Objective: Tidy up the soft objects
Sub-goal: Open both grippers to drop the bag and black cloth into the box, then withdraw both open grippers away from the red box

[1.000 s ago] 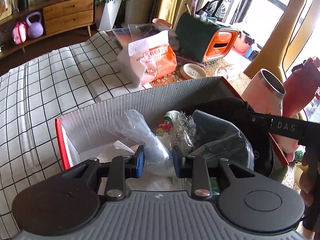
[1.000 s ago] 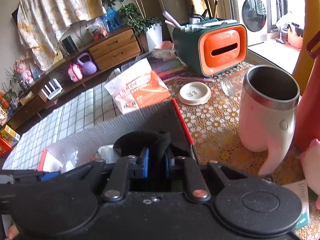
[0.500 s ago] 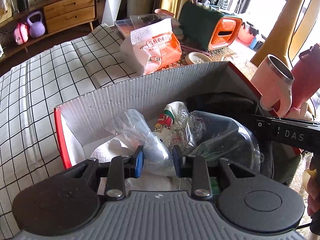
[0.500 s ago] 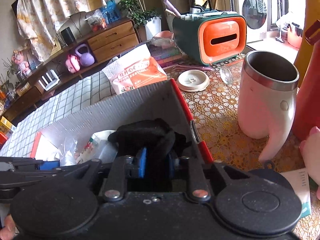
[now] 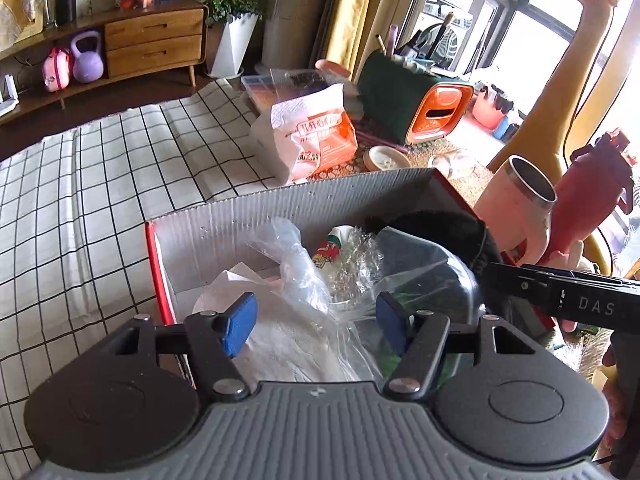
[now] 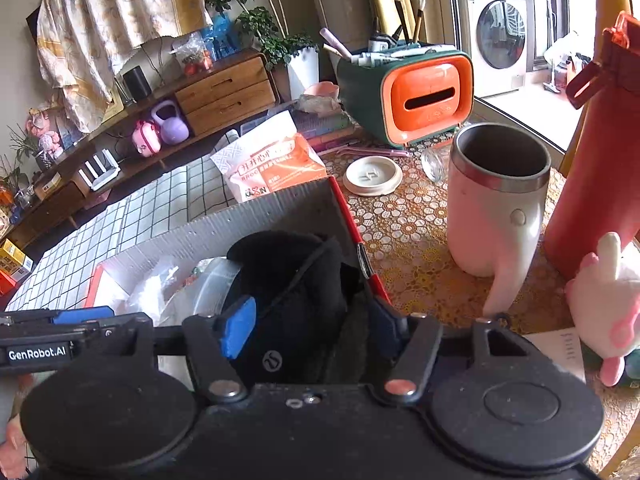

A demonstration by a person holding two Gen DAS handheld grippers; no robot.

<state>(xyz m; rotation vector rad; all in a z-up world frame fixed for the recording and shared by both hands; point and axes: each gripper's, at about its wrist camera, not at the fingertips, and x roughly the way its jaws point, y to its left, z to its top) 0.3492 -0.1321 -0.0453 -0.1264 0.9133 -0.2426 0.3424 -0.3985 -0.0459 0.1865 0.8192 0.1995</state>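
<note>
Both grippers are now standing spread, having just let go: the left gripper (image 5: 316,322) over the plastic bag (image 5: 304,276), the right gripper (image 6: 310,326) around the black cloth (image 6: 296,280). Both items are apparently resting inside the box (image 5: 256,216); deposit looks complete.

The left wrist fisheye rides just behind the left hand-held gripper (image 5: 316,322), looking forward and down at close range into a grey corrugated box (image 5: 304,208) rimmed in red. The right wrist fisheye sits behind the right hand-held gripper (image 6: 312,326), close over the same box (image 6: 256,220) from its right end. Both views face the wooden sideboard (image 5: 152,44) across the room, and share the box, the orange tissue pack (image 6: 276,164), the green-and-orange organizer (image 5: 416,104) and the pink mug (image 6: 496,200).
</note>
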